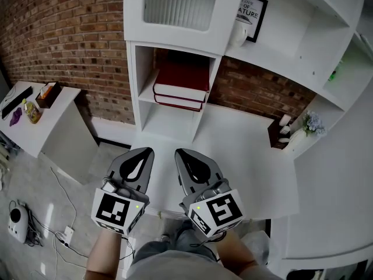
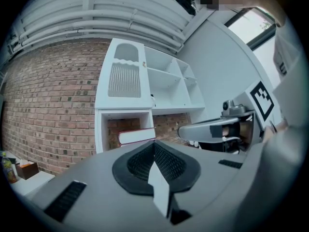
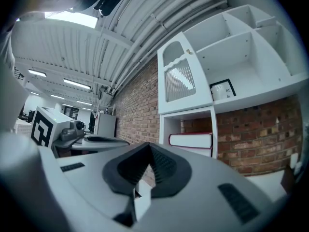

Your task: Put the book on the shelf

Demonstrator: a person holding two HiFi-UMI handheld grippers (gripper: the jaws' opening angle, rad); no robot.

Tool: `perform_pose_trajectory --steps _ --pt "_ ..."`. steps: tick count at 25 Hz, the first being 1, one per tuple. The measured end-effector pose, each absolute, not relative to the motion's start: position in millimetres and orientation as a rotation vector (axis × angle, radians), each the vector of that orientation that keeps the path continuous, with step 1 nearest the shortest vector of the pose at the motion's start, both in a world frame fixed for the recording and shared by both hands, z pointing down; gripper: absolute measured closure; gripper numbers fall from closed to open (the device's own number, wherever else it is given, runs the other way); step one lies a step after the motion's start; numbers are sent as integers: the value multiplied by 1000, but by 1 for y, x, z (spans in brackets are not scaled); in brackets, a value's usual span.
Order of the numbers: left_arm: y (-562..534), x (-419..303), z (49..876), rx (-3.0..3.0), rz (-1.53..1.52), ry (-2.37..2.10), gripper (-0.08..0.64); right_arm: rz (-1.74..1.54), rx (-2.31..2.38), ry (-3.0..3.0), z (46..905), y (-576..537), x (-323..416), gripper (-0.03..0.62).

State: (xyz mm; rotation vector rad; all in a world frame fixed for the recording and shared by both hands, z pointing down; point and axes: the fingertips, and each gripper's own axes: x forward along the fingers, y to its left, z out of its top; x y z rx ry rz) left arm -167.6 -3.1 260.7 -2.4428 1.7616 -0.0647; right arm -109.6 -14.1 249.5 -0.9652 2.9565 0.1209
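Book on shelf, nothing held.
It lay flat inside the unit atop a 2nd red book (page edges out); L gripper & R gripper were closed tight, side by side over the desk, well clear of it.

Two dark red hardcover books lie flat, one on the other, in a narrow open cubby of the white shelf unit. The upper book is the thicker. The lower book is thin and touches it from beneath. Their white page edges, framed by the red covers, face out of the cubby. The pair rests on a white board partway up the cubby and fills most of its width, under the unit's ribbed door panel.
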Motion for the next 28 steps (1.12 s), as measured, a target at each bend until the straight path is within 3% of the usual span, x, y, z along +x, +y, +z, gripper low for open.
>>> perform_pose_trajectory --steps 28 --pt "13 -149 257 -2470 -38 1719 548 181 -967 2967 246 11 -101 584"
